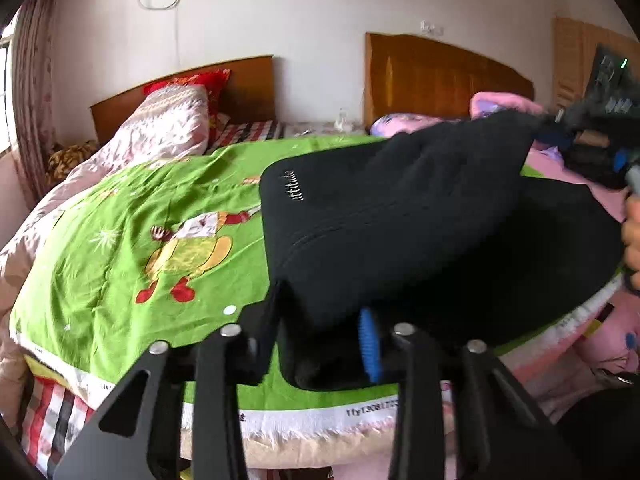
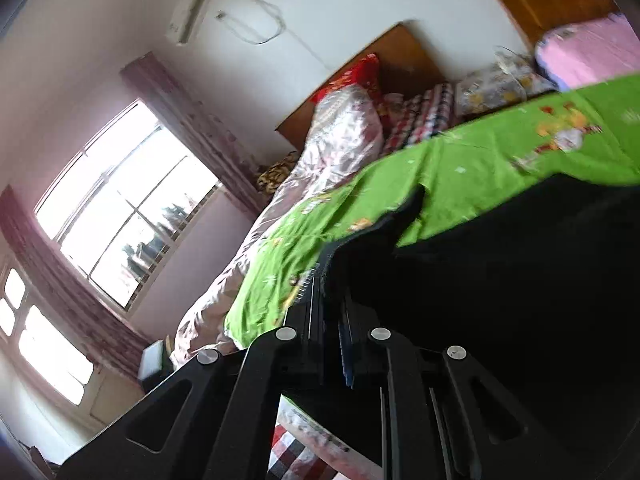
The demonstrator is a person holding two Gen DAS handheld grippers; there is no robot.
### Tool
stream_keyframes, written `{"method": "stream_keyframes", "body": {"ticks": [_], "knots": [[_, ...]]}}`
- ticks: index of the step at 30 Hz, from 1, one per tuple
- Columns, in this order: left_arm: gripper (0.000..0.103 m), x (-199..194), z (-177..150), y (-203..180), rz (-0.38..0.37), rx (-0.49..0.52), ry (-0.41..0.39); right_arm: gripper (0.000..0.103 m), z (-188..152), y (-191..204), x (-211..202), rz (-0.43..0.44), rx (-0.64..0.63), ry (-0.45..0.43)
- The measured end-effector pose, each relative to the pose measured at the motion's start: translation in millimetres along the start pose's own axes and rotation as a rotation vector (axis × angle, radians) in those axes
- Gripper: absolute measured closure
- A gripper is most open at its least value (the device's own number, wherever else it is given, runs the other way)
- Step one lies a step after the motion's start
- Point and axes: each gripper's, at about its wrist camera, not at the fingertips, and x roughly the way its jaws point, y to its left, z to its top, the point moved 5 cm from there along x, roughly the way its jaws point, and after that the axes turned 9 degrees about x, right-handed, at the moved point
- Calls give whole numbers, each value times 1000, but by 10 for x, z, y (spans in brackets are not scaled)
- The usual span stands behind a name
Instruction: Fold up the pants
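Black pants (image 1: 400,220) lie folded on a green cartoon-print sheet (image 1: 140,208) spread over the bed. My left gripper (image 1: 320,320) is shut on the pants' near corner, and black cloth fills the gap beside its blue pad (image 1: 368,340). At the far right, my right gripper (image 1: 554,122) holds the other corner raised off the bed, so the cloth slopes up toward it. In the right wrist view, which is rolled sideways, that gripper (image 2: 330,292) pinches a thin edge of the pants (image 2: 520,280) above the green sheet (image 2: 480,168).
A pink quilt (image 1: 160,128) is heaped at the far left of the bed, under wooden headboards (image 1: 440,72). Pink bedding (image 1: 600,344) lies to the right, and a hand (image 1: 632,240) shows at the right edge. The sheet's white hem (image 1: 320,412) marks the near bed edge. A window (image 2: 120,200) is on the left wall.
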Motion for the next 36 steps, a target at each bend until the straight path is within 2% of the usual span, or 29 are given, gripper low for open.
{"method": "stream_keyframes", "body": {"ticks": [4,7,9,12,15,17,19,23,24,27,29,30,31,34,36], "knots": [[70,-10,-23,-196,64,139,20,88,-189,-511,35,-95,79,29],[68,31,-26,-233,87,170,32,88,-324,-753,91,-126,127,58],[67,46,-36,-232,92,188,45,88,-358,-767,92,-134,123,62],[64,30,-48,-259,118,250,73,88,-336,-614,-1,-145,63,22],[60,-109,25,-299,81,254,42,88,-339,-613,-56,-169,49,10],[38,-243,122,-342,25,225,-18,88,-398,-752,-8,-206,73,27],[23,-340,238,-364,-38,178,-86,87,-454,-903,41,-210,116,47],[12,-256,449,-297,-62,104,-138,87,-428,-928,-30,-211,126,48],[11,-168,493,-237,-71,66,-131,87,-418,-950,-41,-211,141,51],[15,343,498,-13,-62,-80,26,87,-405,-1019,-65,-185,205,68],[23,613,390,23,-102,-159,133,87,-373,-1037,-95,-178,228,69],[23,681,346,-9,-92,-157,163,87,-349,-1053,-106,-187,237,69],[23,702,320,-90,-66,-113,171,87,-328,-1067,-116,-193,241,72],[23,652,301,-292,-58,-56,158,87,-307,-1131,-39,-224,241,106],[23,614,296,-338,-35,-25,145,87,-316,-1098,3,-241,186,96]]}}
